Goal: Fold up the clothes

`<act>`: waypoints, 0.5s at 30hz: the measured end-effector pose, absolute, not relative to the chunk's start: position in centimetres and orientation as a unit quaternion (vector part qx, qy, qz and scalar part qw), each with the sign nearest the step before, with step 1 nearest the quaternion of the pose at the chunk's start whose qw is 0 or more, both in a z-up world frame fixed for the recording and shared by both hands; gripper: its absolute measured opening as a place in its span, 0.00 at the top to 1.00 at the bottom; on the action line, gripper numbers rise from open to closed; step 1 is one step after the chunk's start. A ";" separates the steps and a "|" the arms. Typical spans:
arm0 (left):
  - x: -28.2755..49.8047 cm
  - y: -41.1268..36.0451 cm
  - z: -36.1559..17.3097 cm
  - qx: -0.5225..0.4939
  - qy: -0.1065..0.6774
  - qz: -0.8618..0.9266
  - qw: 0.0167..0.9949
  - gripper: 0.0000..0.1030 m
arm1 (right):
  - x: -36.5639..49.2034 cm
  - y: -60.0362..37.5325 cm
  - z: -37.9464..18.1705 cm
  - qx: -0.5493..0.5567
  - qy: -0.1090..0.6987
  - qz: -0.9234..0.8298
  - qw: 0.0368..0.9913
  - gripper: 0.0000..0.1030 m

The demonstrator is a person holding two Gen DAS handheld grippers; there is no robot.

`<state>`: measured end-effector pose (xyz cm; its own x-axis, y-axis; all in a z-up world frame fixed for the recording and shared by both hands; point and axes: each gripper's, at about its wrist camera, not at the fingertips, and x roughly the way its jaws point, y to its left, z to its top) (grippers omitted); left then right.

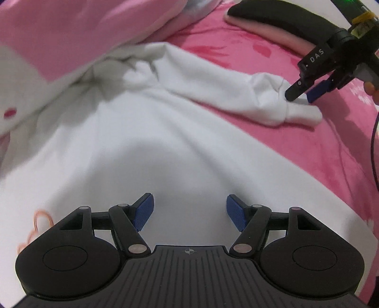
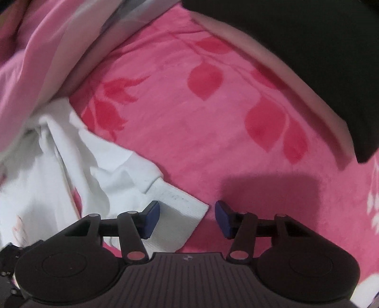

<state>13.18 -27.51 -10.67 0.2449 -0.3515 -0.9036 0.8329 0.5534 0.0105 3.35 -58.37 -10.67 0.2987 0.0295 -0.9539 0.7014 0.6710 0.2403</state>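
Observation:
A white sweatshirt point(image 1: 146, 151) lies spread on a pink blanket point(image 1: 319, 151) with a leaf pattern. Over its body hangs my left gripper point(image 1: 189, 213), open with nothing between its blue pads. One sleeve point(image 1: 220, 87) runs out to the right and ends in a ribbed cuff point(image 1: 305, 116). My right gripper point(image 1: 302, 94) points down right at that cuff. In the right wrist view the cuff point(image 2: 180, 213) lies under the left finger and partly in the gap of the right gripper point(image 2: 187, 219). Its jaws stand open and the pads do not press the cloth.
Pale pink bedding point(image 1: 71, 35) is heaped at the upper left, over the sweatshirt's top edge. A black and pink cushion point(image 1: 279, 21) lies at the far right, also big in the right wrist view point(image 2: 308, 59). A dark cable point(image 1: 373, 151) hangs at the right edge.

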 end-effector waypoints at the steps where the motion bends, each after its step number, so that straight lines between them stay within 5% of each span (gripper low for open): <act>1: 13.1 -27.0 -10.6 0.249 0.474 -0.391 0.749 0.34 | 3.3 -58.1 -10.5 0.327 0.548 -0.228 0.735 0.47; 15: 11.7 -9.5 -9.7 0.006 0.550 -0.171 0.817 0.34 | -6.6 -49.1 -7.2 0.365 0.571 -0.182 0.713 0.47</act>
